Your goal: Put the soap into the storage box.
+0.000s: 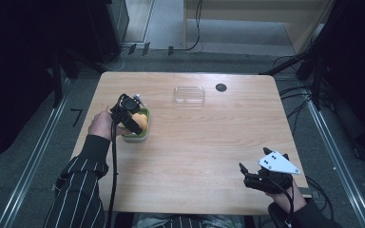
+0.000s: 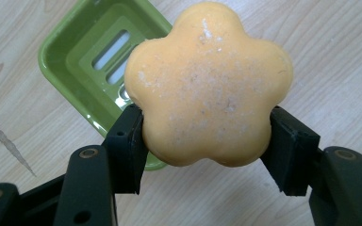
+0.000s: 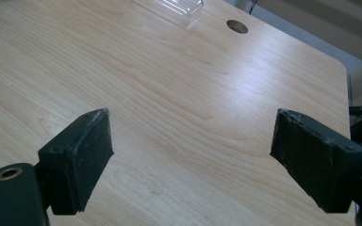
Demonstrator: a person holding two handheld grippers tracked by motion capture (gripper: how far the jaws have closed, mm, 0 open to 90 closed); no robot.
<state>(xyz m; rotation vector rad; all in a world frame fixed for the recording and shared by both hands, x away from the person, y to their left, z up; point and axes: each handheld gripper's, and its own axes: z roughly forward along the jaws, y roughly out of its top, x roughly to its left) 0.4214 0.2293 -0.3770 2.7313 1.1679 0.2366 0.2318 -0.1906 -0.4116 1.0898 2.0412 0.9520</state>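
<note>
A person sits at a light wooden table [image 1: 195, 142], holding a two-jaw gripper in each hand. Both forearms enter from the near edge, in dark sleeves with thin white stripes.

The left gripper [image 2: 207, 141] is clenched on an orange flower-shaped soap bar [image 2: 207, 84]. Its two black jaws press against the soap's lower left and lower right lobes, and the rest of the bar stands out beyond the jaw tips. The soap's surface is matte and dusted with pale specks. Just beyond and to the left of the jaws, in the left gripper view, lies a green soap dish [image 2: 66, 61] with slotted drain openings in its floor; the soap is held above the dish's near corner, overlapping it. From the high view, this gripper [image 1: 135, 118] sits over the green dish [image 1: 138, 135] near the table's left side, its black cable trailing back toward the person.

The right gripper [image 3: 193, 160] is released, its jaws spread wide with only bare tabletop between them. In the high view it [image 1: 252, 178] rests near the table's near right corner, well apart from the left gripper, with a grey three-cornered plate on top.

Far ahead of the right gripper's jaws, a clear plastic lid or tray [image 3: 169, 9] lies on the table, and just to its right is a round dark cable hole [image 3: 237, 26].
</note>
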